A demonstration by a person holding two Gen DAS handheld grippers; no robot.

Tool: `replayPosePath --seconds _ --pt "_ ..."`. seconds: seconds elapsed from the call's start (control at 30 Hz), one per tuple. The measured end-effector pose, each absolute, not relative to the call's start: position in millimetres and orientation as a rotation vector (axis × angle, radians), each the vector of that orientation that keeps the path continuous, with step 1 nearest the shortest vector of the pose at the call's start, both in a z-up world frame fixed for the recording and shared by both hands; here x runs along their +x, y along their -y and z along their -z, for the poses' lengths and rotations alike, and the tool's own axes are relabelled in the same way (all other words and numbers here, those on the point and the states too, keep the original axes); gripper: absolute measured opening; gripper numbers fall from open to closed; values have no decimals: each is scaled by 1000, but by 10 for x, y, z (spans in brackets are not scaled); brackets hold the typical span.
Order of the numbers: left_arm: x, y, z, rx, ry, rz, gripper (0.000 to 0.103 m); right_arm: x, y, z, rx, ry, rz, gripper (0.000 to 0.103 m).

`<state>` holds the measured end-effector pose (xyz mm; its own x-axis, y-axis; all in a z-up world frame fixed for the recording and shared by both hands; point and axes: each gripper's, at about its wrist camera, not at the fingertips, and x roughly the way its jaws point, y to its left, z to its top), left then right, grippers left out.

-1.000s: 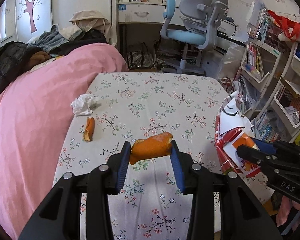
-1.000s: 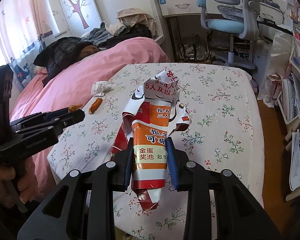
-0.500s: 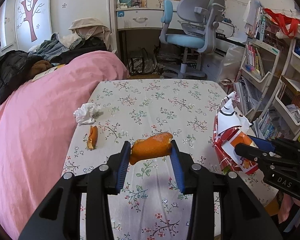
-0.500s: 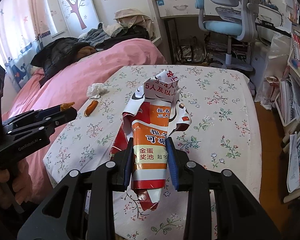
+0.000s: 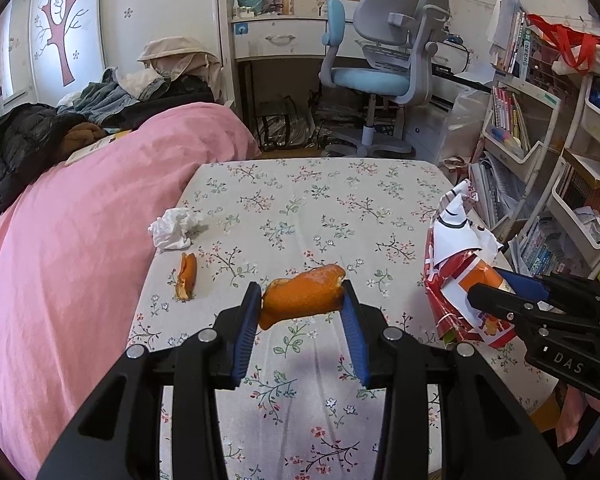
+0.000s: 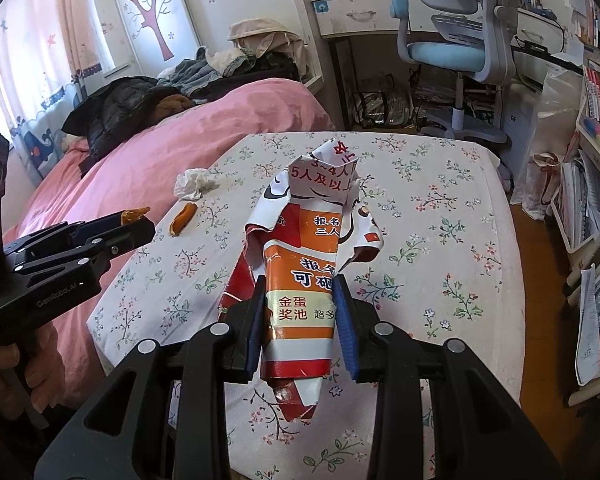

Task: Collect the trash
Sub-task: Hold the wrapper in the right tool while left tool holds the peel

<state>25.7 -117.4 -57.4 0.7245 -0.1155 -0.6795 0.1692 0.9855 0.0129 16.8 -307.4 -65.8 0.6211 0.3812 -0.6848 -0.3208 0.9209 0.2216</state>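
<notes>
Trash is split between my hands and the bench (image 5: 384, 200). My left hand-held gripper (image 5: 302, 300) is clamped on a curled piece of orange peel (image 5: 302, 295), pinched between its blue pads above the near part of the flowered cloth. My right hand-held gripper (image 6: 300, 312) is clamped on a crumpled red, orange and white printed flyer (image 6: 306, 264), which stands up from the fingers above the bench's near edge. Two more pieces lie on the bench's left side: a smaller strip of orange peel (image 5: 187, 276) and, just beyond it, a wadded white tissue (image 5: 174, 228). A pink bed (image 5: 72, 220) runs along the left of the bench, and a blue and grey chair (image 5: 380, 64) stands far behind it.
</notes>
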Motion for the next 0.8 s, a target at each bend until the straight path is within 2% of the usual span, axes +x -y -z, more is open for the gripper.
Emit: replayPosePath --seconds 0.8 --pt "177 1253 461 147 -672 150 40 222 2992 686 68 -811 -422 31"
